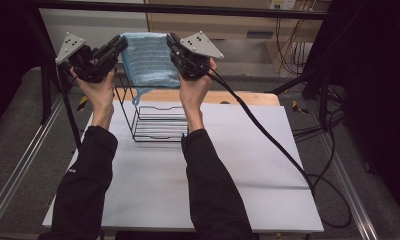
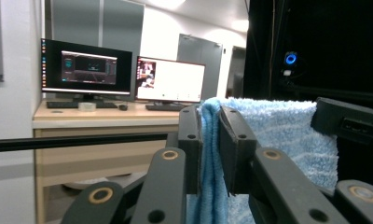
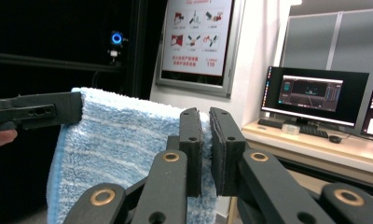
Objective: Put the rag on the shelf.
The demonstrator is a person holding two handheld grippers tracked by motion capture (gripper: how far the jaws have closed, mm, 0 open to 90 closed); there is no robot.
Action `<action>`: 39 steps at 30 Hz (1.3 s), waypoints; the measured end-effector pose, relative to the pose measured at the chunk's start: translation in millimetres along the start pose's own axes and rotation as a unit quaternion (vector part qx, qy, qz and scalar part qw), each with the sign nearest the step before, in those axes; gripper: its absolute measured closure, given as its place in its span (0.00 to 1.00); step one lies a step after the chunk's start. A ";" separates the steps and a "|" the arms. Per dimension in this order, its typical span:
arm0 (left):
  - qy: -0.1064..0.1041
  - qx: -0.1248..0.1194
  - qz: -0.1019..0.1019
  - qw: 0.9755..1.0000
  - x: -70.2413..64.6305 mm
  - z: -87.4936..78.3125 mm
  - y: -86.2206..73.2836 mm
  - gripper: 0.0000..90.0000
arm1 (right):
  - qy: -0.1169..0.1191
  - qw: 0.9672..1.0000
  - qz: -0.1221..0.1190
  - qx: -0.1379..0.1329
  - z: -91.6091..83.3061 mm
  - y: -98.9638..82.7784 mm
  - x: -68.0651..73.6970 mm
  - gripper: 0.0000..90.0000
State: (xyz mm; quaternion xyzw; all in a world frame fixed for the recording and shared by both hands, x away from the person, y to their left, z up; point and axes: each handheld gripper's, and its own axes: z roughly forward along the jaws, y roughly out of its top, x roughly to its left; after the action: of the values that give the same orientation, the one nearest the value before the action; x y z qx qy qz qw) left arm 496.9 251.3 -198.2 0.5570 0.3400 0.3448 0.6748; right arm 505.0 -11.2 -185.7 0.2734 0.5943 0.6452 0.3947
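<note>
Two grippers hold my towel (image 1: 149,57) up above the far half of the surface (image 1: 228,165). My left gripper (image 1: 119,46) pinches the towel's left top corner, and in the left gripper view the blue cloth sits squeezed between its jaws. My right gripper (image 1: 174,44) pinches the right top corner. The towel hangs spread between them, with one lower corner dangling at the left. Directly below it stands a black wire rack (image 1: 155,122) on the surface, towards the far left; I see nothing lying in it. The towel hangs over the rack's far side, and I cannot tell whether they touch. A black cable (image 1: 268,135) trails from my right gripper across the surface to the right.
</note>
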 end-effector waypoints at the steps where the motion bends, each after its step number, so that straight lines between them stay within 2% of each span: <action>1: 0.000 0.003 -0.002 1.000 0.7 -0.1 -2.0 0.88 | 0.002 1.000 -0.001 0.003 0.3 -1.6 -0.2 0.94; 4: 0.000 0.017 0.001 1.000 2.4 0.9 -6.5 0.88 | 0.003 1.000 -0.004 0.014 1.3 -5.4 -0.3 0.94; 8: -0.001 0.019 0.008 1.000 1.0 1.1 -8.4 0.88 | 0.005 1.000 0.004 0.021 1.4 -8.7 -3.7 0.94; 12: 0.009 0.032 0.020 0.999 2.7 1.7 -10.7 0.88 | 0.012 0.999 0.006 0.031 1.6 -13.4 -4.8 0.94; 15: 0.017 0.036 0.019 0.999 6.6 0.6 -11.8 0.88 | 0.017 0.999 0.005 0.035 1.8 -17.0 -1.6 0.94; 18: 0.013 0.036 0.012 0.999 8.3 -2.1 -12.8 0.88 | 0.022 0.999 0.004 0.038 2.5 -19.5 1.0 0.94; 21: 0.005 0.040 0.018 0.999 6.3 -5.6 -16.9 0.88 | 0.021 0.999 0.003 0.043 0.2 -20.2 0.9 0.94; 27: -0.015 0.045 0.012 0.999 3.5 -12.8 -23.3 0.87 | 0.029 0.998 0.013 0.054 -7.3 -22.1 -1.6 0.94; 34: -0.024 0.057 -0.012 0.998 0.4 -21.8 -30.9 0.87 | 0.045 0.997 0.025 0.062 -19.1 -27.0 0.5 0.94; 37: -0.026 0.064 -0.040 0.997 0.0 -26.8 -35.6 0.87 | 0.056 0.996 0.033 0.066 -23.7 -29.5 1.6 0.94; 39: -0.028 0.060 -0.043 0.997 -1.6 -31.9 -38.7 0.87 | 0.062 0.995 0.038 0.067 -27.0 -30.6 3.3 0.94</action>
State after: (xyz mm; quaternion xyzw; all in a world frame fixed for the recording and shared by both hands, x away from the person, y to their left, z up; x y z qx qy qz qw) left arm 472.6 260.9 -241.0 0.5906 0.3646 0.2789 0.6637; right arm 486.6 -23.9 -220.1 0.2809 0.6486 0.6344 0.3131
